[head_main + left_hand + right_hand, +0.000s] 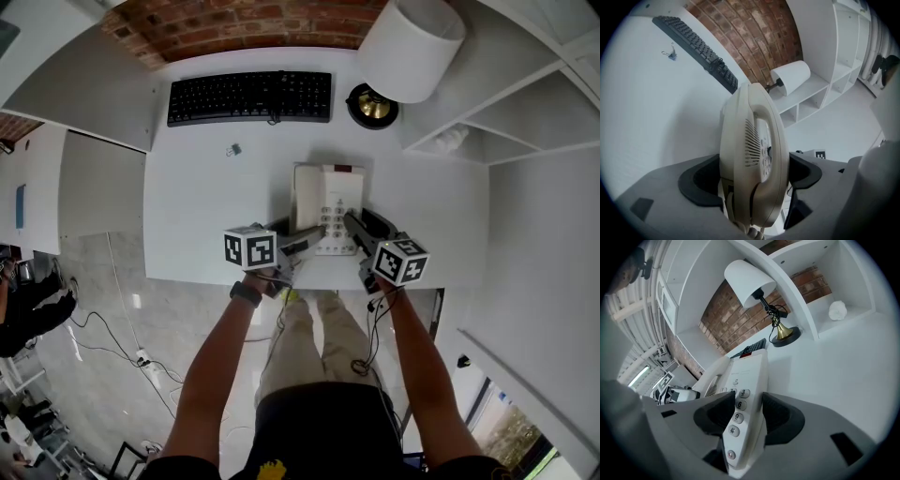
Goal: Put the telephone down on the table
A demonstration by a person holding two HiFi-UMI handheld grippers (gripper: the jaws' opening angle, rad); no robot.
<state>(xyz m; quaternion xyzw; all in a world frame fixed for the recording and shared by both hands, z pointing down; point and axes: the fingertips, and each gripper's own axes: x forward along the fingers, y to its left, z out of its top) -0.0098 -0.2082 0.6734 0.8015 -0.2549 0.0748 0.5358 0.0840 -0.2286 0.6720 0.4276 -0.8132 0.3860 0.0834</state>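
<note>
Now the telephone [325, 208] is at the near edge of the table [206, 187], our left gripper [309, 236] clamped on its handset [750, 154] side and our right gripper [354, 227] on its keypad [736, 411] side. We judge it light, stiff, slippery plastic, the handset loose.

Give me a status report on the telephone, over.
Both shut on telephone: left gripper, right gripper. Positioned at table near edge, touchdown unclear. Nothing obstructing: keyboard, clip, lamp far back.
</note>
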